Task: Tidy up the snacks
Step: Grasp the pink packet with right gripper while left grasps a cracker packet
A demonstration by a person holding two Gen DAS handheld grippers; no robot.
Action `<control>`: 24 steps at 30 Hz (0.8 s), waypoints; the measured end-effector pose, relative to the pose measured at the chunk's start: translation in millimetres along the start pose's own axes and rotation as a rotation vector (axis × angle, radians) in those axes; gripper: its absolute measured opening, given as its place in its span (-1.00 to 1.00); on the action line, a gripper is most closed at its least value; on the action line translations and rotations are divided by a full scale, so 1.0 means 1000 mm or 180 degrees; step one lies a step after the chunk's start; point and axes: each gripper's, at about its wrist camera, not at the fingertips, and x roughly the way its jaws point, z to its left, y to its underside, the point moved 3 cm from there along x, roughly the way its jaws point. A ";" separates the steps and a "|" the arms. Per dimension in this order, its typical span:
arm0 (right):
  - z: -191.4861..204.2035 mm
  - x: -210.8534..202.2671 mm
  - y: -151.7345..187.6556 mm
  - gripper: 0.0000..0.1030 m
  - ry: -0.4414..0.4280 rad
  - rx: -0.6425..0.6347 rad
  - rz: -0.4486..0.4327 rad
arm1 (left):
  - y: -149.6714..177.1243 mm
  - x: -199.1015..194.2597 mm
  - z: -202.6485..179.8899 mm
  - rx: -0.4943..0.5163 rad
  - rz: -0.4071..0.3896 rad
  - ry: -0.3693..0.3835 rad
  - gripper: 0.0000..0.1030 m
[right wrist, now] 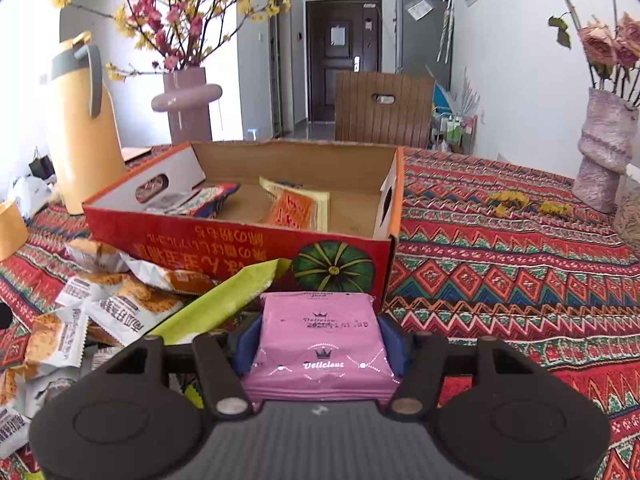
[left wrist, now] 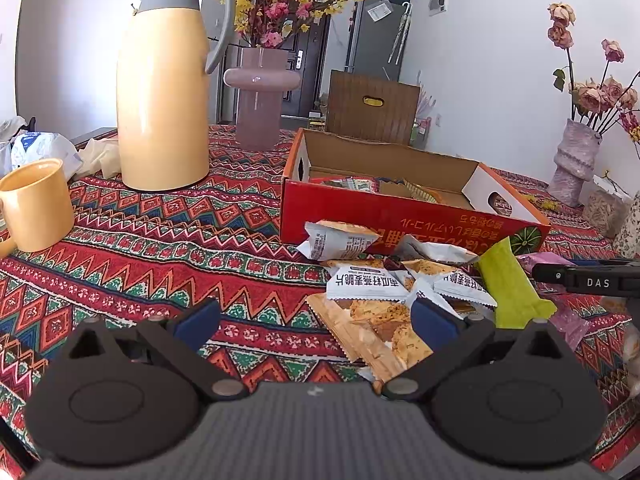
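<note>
A red cardboard box [left wrist: 400, 220] stands open on the patterned tablecloth, with a few snack packets inside; it also shows in the right wrist view [right wrist: 224, 248]. A pile of white and orange snack packets [left wrist: 372, 284] and a green packet [left wrist: 508, 284] lie in front of it. My left gripper [left wrist: 316, 320] is open and empty, low over the cloth at the pile's near left. My right gripper [right wrist: 320, 340] is shut on a pink snack packet [right wrist: 320, 344], held just in front of the box's near wall. The pile [right wrist: 100, 312] and green packet [right wrist: 224, 300] lie to its left.
A yellow thermos jug [left wrist: 164, 92], a yellow mug [left wrist: 36, 204] and a mauve vase of flowers [left wrist: 260, 96] stand left of the box. A textured vase with dried roses [right wrist: 604, 152] stands far right. A wooden chair back [right wrist: 384, 108] is behind the table.
</note>
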 end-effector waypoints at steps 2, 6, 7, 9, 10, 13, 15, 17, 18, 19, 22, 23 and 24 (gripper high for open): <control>-0.002 -0.010 0.002 0.18 0.0036 0.0066 -0.0092 | 0.001 -0.001 0.000 0.0018 0.0011 -0.0004 1.00; -0.003 -0.034 0.010 0.18 0.0102 0.0173 -0.0285 | 0.006 -0.002 -0.001 0.0084 0.0061 0.0001 1.00; -0.003 -0.040 0.013 0.18 0.0103 0.0200 -0.0327 | 0.008 -0.003 -0.001 0.0101 0.0079 0.0010 1.00; -0.002 -0.052 0.018 0.18 0.0101 0.0241 -0.0409 | 0.012 -0.005 -0.004 0.0145 0.0124 0.0080 1.00; -0.001 -0.058 0.021 0.18 0.0100 0.0265 -0.0450 | 0.015 -0.007 -0.007 0.0185 0.0142 0.0125 1.00; 0.002 -0.072 0.028 0.18 0.0053 0.0359 -0.0535 | 0.023 -0.012 -0.015 0.0315 0.0179 0.0222 1.00; 0.006 -0.080 0.034 0.18 0.0028 0.0390 -0.0571 | 0.027 -0.015 -0.020 0.0390 0.0209 0.0270 1.00; 0.012 -0.086 0.040 0.18 0.0004 0.0387 -0.0584 | 0.032 -0.016 -0.025 0.0459 0.0243 0.0306 1.00; 0.014 -0.089 0.044 0.18 -0.0010 0.0376 -0.0585 | 0.035 -0.016 -0.027 0.0489 0.0265 0.0324 1.00; 0.017 -0.092 0.047 0.18 -0.0024 0.0369 -0.0586 | 0.038 -0.016 -0.029 0.0513 0.0288 0.0342 1.00; 0.021 -0.096 0.054 0.18 -0.0044 0.0386 -0.0586 | 0.045 -0.013 -0.034 0.0550 0.0351 0.0388 1.00; 0.022 -0.098 0.056 0.18 -0.0056 0.0395 -0.0584 | 0.047 -0.013 -0.035 0.0556 0.0365 0.0398 1.00; 0.024 -0.100 0.059 0.18 -0.0068 0.0405 -0.0580 | 0.048 -0.012 -0.037 0.0572 0.0377 0.0403 1.00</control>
